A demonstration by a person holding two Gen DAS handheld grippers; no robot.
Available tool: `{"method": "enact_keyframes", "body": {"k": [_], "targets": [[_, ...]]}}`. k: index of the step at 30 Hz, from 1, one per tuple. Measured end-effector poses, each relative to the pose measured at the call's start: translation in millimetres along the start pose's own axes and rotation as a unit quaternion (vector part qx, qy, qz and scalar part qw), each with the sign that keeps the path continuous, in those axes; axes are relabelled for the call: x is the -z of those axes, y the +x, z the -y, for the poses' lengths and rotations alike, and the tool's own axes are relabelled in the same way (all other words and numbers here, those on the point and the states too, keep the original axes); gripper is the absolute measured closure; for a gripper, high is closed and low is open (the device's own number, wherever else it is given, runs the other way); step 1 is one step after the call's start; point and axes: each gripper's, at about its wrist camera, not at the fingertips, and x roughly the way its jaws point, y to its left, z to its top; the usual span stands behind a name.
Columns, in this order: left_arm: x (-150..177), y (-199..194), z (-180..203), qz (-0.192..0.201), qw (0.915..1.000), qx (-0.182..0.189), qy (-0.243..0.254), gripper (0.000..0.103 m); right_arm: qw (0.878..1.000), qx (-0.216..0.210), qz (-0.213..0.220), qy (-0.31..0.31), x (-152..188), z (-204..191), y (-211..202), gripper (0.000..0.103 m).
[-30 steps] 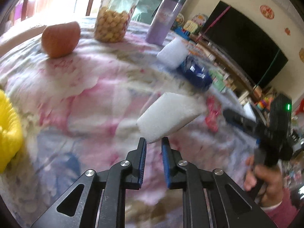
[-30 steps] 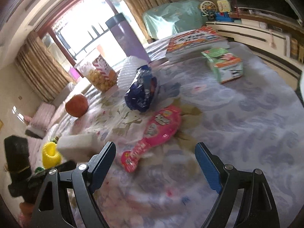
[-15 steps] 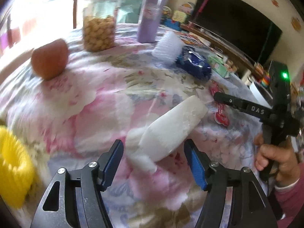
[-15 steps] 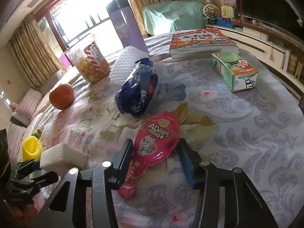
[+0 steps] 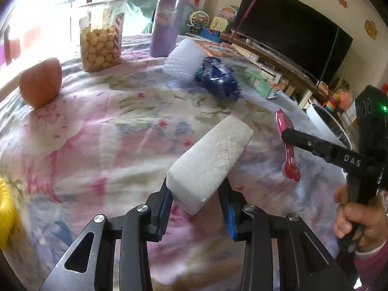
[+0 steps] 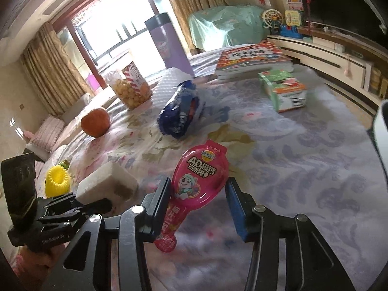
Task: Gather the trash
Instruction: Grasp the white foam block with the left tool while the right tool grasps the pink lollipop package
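A white foam block (image 5: 213,155) points away from me over the flowered tablecloth. Its near end sits between the closing jaws of my left gripper (image 5: 196,191), and both blue pads touch its sides. A pink spoon-shaped snack wrapper (image 6: 201,172) lies between the closing jaws of my right gripper (image 6: 198,186), the pads against the edges of its wide part. A crumpled blue snack bag (image 6: 179,114) and a white sheet of bubble wrap (image 5: 184,55) lie farther back. In the left wrist view a hand holds the right gripper at the right edge.
Along the far side stand a snack jar (image 5: 101,41), a purple tumbler (image 5: 167,21) and an orange fruit (image 5: 40,82). A green carton (image 6: 283,89) and books (image 6: 252,58) sit at the back right. A yellow toy (image 6: 57,180) is at the left. A white bin (image 5: 325,126) stands beyond the table's right edge.
My left jaws opened wide around the foam block, then closed onto its near end. My right jaws went from wide open to closed around the pink wrapper.
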Motion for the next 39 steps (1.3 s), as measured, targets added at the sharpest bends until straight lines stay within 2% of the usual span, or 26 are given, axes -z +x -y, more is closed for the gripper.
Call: {"method": "enact_keyframes", "body": {"k": [8, 14, 17, 19, 21, 23, 24, 25, 39], "targets": [[4.7, 3.0, 38.1, 0.008, 0.9998, 0.017, -0.005, 0.068, 1.000, 0.020, 0.011, 0.012, 15.4, 29.5, -31.2, 0.057], [2.6, 5.0, 45.5, 0.010, 0.9998, 0.017, -0.010, 0.068, 0.999, 0.027, -0.016, 0.020, 24.5, 41.8, -28.4, 0.053], [4.5, 5.1, 43.7, 0.007, 0.9998, 0.011, -0.017, 0.068, 0.999, 0.029, -0.016, 0.018, 25.2, 38.8, -22.9, 0.043], [6.3, 5.0, 41.7, 0.002, 0.9997, 0.010, -0.024, 0.068, 0.999, 0.031, -0.015, 0.009, 25.4, 33.2, -18.9, 0.031], [7.8, 4.8, 41.7, -0.001, 0.9996, 0.008, -0.027, 0.068, 0.999, 0.048, -0.017, -0.008, 25.6, 26.7, -14.8, 0.031], [8.6, 4.7, 42.6, -0.002, 0.9996, 0.007, -0.027, 0.068, 0.998, 0.062, -0.017, -0.020, 25.4, 22.5, -12.3, 0.035], [8.7, 4.8, 44.4, -0.003, 0.9996, 0.007, -0.027, 0.068, 0.998, 0.065, -0.016, -0.020, 25.1, 22.6, -12.7, 0.052], [8.5, 4.3, 45.9, -0.003, 0.9996, 0.008, -0.025, 0.068, 0.997, 0.066, -0.017, -0.020, 25.2, 24.3, -13.4, 0.055], [0.0, 17.6, 93.6, -0.007, 0.9992, 0.036, 0.017, 0.068, 0.999, 0.039, 0.023, 0.021, 27.6, 58.4, -66.9, 0.056]]}}
